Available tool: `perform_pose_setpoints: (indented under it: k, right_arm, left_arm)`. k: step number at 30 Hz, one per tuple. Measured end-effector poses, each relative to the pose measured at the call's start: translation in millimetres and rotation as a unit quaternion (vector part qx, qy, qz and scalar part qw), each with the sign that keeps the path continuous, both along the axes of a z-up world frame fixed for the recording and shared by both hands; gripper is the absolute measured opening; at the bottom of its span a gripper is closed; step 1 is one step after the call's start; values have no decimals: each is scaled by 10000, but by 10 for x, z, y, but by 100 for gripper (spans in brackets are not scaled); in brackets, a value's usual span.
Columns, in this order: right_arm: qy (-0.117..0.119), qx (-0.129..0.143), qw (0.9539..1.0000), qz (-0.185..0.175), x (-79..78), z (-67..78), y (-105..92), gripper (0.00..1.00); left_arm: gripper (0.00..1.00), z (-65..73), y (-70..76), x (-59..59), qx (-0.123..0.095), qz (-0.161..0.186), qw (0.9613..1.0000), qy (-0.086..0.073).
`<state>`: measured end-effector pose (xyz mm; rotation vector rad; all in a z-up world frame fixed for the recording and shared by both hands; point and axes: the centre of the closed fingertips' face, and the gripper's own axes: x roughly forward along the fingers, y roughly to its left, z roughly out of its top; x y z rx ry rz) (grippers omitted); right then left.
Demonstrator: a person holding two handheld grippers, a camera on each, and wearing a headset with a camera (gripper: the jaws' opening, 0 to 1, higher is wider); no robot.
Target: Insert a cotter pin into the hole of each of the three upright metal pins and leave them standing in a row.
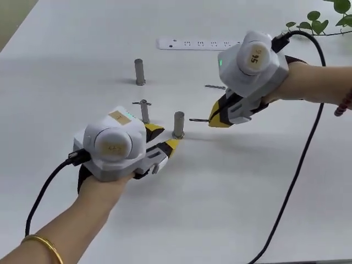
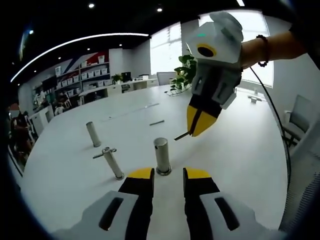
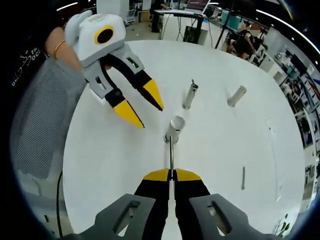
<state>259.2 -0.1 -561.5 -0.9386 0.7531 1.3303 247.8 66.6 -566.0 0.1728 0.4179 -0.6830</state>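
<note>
Three upright metal pins stand on the white table: a near pin point(image 1: 179, 124) point(image 2: 161, 155) point(image 3: 174, 128), a middle pin point(image 1: 144, 110) point(image 2: 112, 162) point(image 3: 189, 95) with a cotter pin through its top, and a far pin point(image 1: 139, 71) point(image 2: 93, 133) point(image 3: 236, 96). My right gripper point(image 1: 215, 120) point(image 3: 171, 175) point(image 2: 196, 125) is shut on a cotter pin point(image 1: 198, 119) point(image 3: 171, 152), whose tip points at the near pin from the right, close to it. My left gripper point(image 1: 163, 137) point(image 2: 167, 174) point(image 3: 145, 107) is open just left of the near pin, not touching it.
Another loose cotter pin point(image 1: 215, 87) point(image 2: 156, 122) point(image 3: 243, 178) lies on the table behind the right gripper. A white power strip point(image 1: 192, 43) lies at the far edge, with plant leaves point(image 1: 324, 19) at the far right. Black cables point(image 1: 300, 165) trail from both grippers.
</note>
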Motion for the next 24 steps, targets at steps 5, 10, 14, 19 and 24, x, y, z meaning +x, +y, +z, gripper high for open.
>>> perform_pose_setpoints:
  k: [5,10,14,19,24]
  right_arm:
    - [12,7,10000,-8,78,-32,-2,0]
    - [32,29,10000,-24,157,-55,18,0]
    - [40,33,10000,-3,175,-75,36,0]
    - [55,29,10000,26,186,-90,54,0]
    - [48,69,10000,11,186,-88,84,0]
  left_arm:
    - [20,-85,-27,89,6,185,9998,70]
    - [18,-138,-56,147,125,246,9996,74]
    - [16,-168,-84,186,182,258,9995,86]
    - [16,-173,-136,242,296,197,9994,11]
    - [16,-185,-181,276,396,184,9990,-17]
